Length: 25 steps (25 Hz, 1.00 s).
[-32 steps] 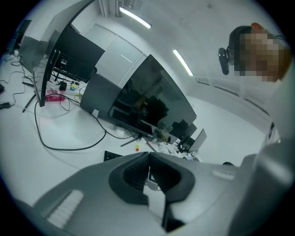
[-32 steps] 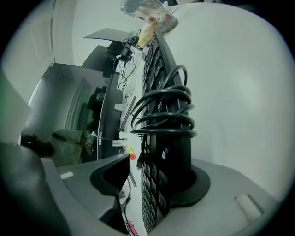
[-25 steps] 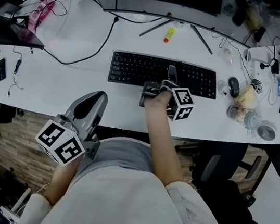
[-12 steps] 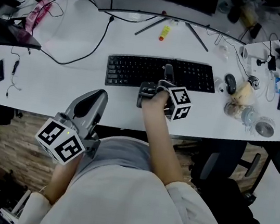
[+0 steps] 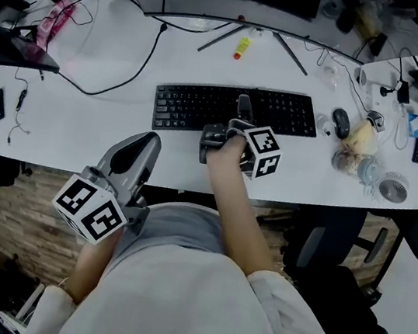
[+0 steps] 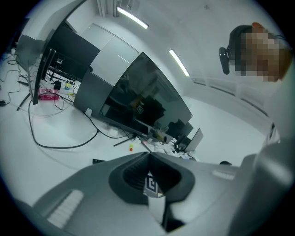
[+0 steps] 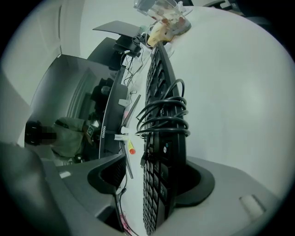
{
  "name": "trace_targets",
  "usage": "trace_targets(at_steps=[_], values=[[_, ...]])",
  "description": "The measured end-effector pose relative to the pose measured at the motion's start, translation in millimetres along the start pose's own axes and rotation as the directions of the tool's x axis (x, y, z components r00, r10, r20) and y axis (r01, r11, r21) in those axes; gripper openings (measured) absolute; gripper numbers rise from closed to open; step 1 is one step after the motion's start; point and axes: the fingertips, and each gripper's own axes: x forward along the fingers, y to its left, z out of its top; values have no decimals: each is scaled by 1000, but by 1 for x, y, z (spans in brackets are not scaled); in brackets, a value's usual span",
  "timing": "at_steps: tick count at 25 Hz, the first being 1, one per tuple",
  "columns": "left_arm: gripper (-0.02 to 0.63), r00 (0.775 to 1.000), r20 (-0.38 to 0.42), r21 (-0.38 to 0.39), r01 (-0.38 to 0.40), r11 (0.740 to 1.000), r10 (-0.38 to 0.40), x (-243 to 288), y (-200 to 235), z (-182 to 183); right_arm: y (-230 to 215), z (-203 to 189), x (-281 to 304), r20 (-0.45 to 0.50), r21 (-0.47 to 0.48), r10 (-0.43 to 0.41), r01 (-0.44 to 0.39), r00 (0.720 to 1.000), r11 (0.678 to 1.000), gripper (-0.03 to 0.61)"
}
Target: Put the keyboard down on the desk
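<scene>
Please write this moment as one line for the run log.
left tongs: shut, empty | right tongs: open round keyboard, gap at key side | keyboard: low over desk, contact unclear

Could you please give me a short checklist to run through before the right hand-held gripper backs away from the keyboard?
1. Keyboard sits between the right hand-held gripper jaws: ok.
2. Jaws let go: ok; a gap shows on the key side, while the other jaw lies against the underside.
3. Keyboard flat on the desk: cannot tell; that jaw is between its near edge and the desk.
4. Cable clear of the jaws: not ok; it is wound round the keyboard and its loose end hangs by one jaw.
5. Left hand-held gripper shut, empty, off the desk: ok.
</scene>
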Motion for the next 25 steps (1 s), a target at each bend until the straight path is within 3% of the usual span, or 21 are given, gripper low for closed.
trace_targets(at_steps=[5,14,25], values=[[0,1000,2,0,2,1000,-2,0,-1,0,4,-14,16,-48,72,16,-12,999,997,322],[0,1000,1,-7,6,1000,-6,-3,-2,-3,-12,-32,2,-105,102,-23,34,994,994,331],[0,1000,-1,-3,19,1000,-19,-1,-10,-7,-20,-34,-8,-134,135,3,16,991,991,327]])
